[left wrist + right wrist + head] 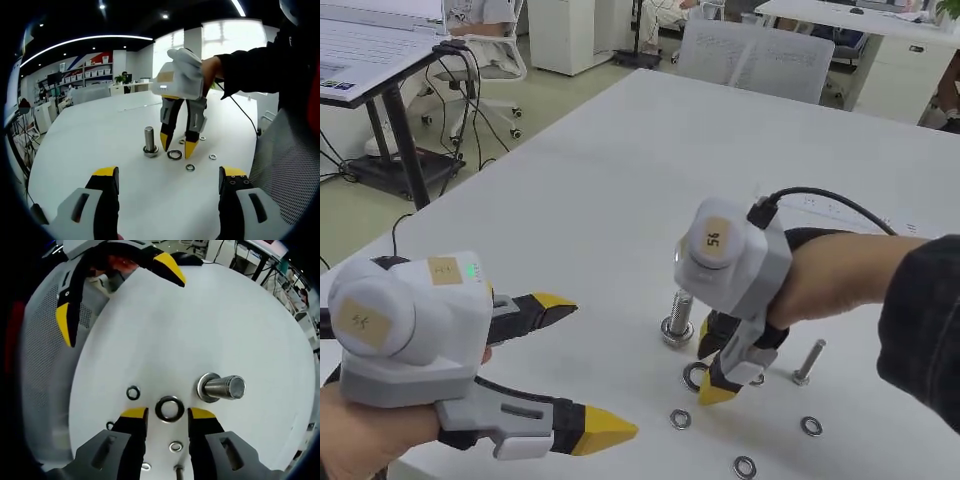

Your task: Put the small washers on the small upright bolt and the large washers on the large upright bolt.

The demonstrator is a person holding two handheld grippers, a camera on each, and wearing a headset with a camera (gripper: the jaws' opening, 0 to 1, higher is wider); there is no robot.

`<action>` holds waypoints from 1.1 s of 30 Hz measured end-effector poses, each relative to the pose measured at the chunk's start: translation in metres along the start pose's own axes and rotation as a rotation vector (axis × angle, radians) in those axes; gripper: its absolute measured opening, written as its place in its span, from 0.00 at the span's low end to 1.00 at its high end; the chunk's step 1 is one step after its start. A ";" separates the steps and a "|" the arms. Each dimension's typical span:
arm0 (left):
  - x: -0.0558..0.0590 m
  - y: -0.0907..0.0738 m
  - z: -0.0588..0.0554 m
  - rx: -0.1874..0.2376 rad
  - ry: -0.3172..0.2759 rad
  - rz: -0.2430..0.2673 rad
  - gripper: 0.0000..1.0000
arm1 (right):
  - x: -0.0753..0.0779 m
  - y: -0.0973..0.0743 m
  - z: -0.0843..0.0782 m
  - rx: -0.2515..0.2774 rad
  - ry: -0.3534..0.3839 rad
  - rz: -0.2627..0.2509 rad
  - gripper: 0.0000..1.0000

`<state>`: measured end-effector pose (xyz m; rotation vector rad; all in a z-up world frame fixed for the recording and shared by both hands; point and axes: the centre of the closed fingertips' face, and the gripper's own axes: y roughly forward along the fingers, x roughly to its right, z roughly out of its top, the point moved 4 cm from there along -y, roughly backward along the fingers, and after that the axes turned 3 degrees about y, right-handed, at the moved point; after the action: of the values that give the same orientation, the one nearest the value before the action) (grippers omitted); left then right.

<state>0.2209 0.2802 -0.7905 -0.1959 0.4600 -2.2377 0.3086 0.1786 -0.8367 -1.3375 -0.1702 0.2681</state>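
A large washer (169, 398) lies flat on the white table, and my right gripper (168, 415) stands open with one yellow tip on either side of it. From the head view, this gripper (710, 360) points down over the washer (688, 376). Just beyond it the large bolt (678, 315) stands upright on its wide base (220, 387). Right of the gripper stands the small bolt (808, 362). Small washers (680, 419) (811, 426) (745, 467) lie loose near the front. My left gripper (585, 365) hangs open at the lower left, holding nothing, its jaws (168, 172) facing the right gripper (177, 145).
The white table (620, 180) stretches far back and left. Its left edge runs beside a dark desk with a laptop (360, 50) and hanging cables. A grey chair back (750, 60) stands at the far edge. A black cable (830, 205) trails from the right gripper.
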 end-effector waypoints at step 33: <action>0.001 -0.001 0.001 0.003 0.000 -0.005 0.81 | 0.000 0.000 0.001 -0.004 -0.008 -0.025 0.25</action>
<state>0.2201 0.2800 -0.7896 -0.1960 0.4571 -2.2433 0.3083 0.1795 -0.8369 -1.3379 -0.1945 0.2517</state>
